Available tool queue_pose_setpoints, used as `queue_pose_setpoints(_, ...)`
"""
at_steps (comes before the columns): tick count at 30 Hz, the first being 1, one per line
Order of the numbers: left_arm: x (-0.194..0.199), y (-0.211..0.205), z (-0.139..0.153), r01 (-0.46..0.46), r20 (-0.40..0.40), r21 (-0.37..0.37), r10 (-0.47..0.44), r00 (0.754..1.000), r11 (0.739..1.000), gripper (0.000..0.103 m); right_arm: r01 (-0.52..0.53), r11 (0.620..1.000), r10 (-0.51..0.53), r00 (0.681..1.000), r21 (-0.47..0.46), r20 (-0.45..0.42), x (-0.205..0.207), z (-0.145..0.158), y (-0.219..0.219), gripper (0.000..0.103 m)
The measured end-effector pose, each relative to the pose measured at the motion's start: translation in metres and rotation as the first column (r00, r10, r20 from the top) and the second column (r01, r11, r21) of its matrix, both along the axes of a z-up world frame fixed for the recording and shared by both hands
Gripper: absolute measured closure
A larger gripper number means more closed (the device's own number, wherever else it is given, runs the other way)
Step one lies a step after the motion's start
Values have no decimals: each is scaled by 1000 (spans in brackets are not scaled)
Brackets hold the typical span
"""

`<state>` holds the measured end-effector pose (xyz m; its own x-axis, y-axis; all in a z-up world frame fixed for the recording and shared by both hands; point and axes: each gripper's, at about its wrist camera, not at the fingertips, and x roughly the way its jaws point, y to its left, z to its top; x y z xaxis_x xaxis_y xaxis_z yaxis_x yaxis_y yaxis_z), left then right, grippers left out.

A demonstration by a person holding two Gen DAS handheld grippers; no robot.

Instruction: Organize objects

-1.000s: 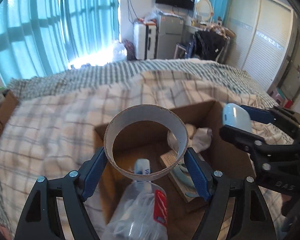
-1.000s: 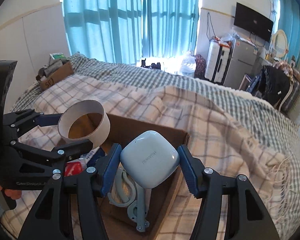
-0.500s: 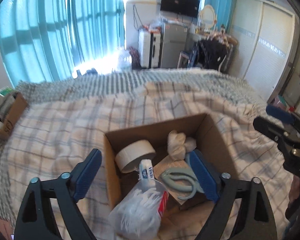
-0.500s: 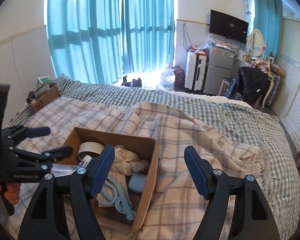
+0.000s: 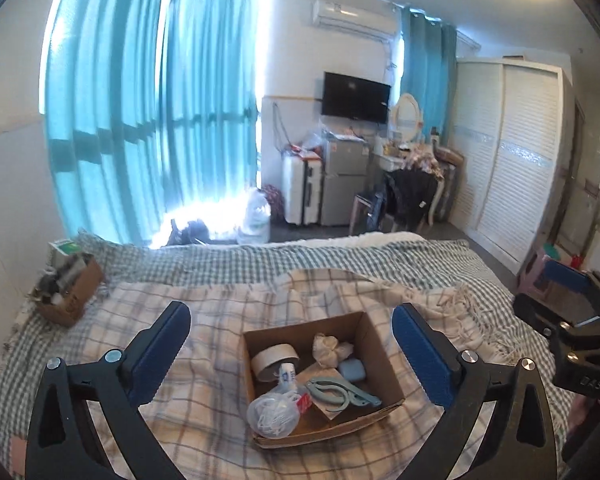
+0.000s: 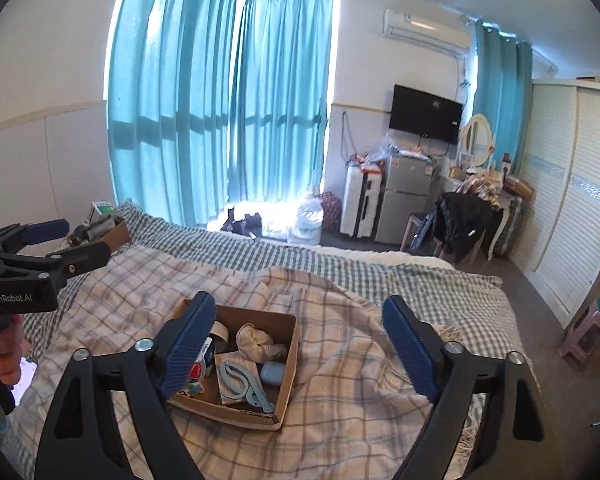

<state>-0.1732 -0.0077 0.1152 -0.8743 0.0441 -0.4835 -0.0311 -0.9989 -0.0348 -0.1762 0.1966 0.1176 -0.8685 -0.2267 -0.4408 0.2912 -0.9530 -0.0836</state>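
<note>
An open cardboard box [image 5: 376, 344] [image 6: 288, 344] lies on the plaid blanket. Inside it are a tape roll [image 5: 274, 360] [image 6: 220, 332], a light blue case [image 5: 351, 370] [image 6: 272, 373], a crumpled cream cloth [image 5: 332, 348] [image 6: 258, 342], a grey-blue folding hanger [image 5: 340, 390] [image 6: 242, 382], a tube [image 5: 286, 372] and a clear bag of white bits [image 5: 274, 418]. My left gripper [image 5: 292, 354] is open and empty, held well above the box. My right gripper [image 6: 300, 344] is open and empty, also raised above the box.
A second small cardboard box [image 5: 70, 294] of clutter sits at the bed's far left corner. Beyond the bed are teal curtains, a suitcase, a small fridge [image 5: 342, 182], a chair with dark clothes and a white wardrobe [image 5: 516, 184]. A phone [image 6: 24, 376] lies near my left hand.
One second ago the left gripper held the tape roll and the right held the blue case over the box. Both were let go into the box, and both grippers rose and drew back.
</note>
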Motion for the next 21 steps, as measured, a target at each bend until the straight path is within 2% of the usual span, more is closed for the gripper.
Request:
queue_pose_setpoints(2, 16, -2, 4, -22, -35, -1, 22, 999, 1000, 0, 32, 999, -33, 999, -29, -39, 19, 2, 5, 0)
queue_pose_setpoints(5, 36, -4, 2, -49, -80, 2, 49, 996, 999, 0, 49, 995, -54, 997, -91, -63, 35, -1, 13, 0)
queue_pose_setpoints(9, 59, -9, -20, -92, -111, -14, 90, 990, 996, 0, 70, 985, -83, 993, -158, -79, 55, -23, 26, 0)
queue_pose_setpoints(13, 81, -10, -56, -152, -152, -56, 142, 978, 987, 0, 84, 989, -91, 994, -125, -54, 57, -70, 23, 0)
queue_pose_setpoints(15, 94, -13, -80, -234, -185, -53, 221, 958, 971, 0, 74, 993, -80, 994, -87, -69, 59, -88, 18, 0)
queue_pose_setpoints(16, 96, -16, -92, -237, -173, -30, 228, 958, 971, 0, 74, 995, -78, 994, -63, -75, 60, -96, 15, 0)
queue_pose_setpoints(18, 95, -16, -108, -189, -128, -8, 187, 974, 982, 0, 77, 997, -79, 994, -21, -75, 60, -108, 9, 0)
queue_pose_setpoints(21, 95, -11, -120, -187, -114, -37, 182, 977, 982, 0, 88, 994, -93, 994, -66, -64, 60, -116, 10, 0)
